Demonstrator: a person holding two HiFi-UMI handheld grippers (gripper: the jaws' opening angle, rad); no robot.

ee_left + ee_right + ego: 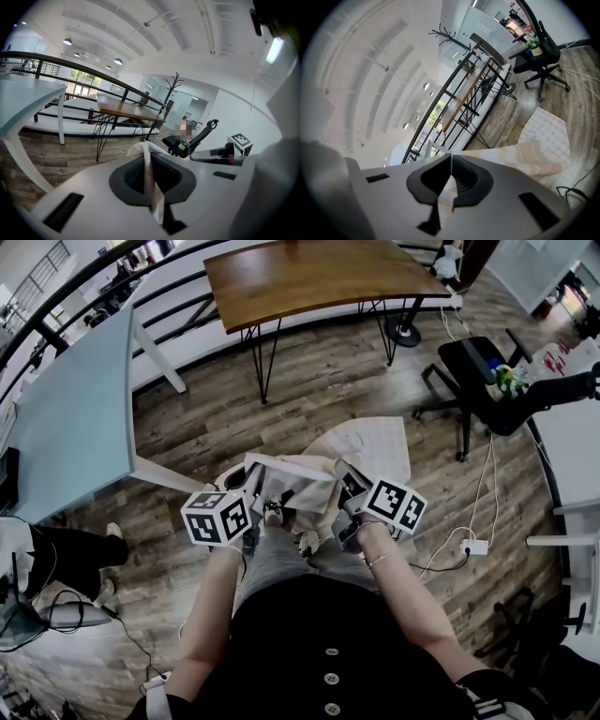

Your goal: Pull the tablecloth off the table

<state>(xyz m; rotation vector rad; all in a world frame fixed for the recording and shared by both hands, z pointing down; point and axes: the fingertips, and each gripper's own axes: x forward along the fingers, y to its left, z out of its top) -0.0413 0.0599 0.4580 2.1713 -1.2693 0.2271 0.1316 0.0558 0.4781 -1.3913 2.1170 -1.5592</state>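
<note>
"Where has the tablecloth (370,448) got to?"

"It's off the wooden desk (309,273). It's bunched up in front of the person, and its far end is spread on the floor (309,390), well apart from the desk's near edge."

"And the arms?"

"Both forearms (211,615) are tucked in at the waist with the elbows bent, side by side. The left hand-held gripper (251,482) tips slightly downward and is clenched on a fold of the cloth. The right hand-held gripper (339,476) is near it at the same tilt, clamped on another fold."

"What's between them?"

"The cloth sags from one to the other."
</note>
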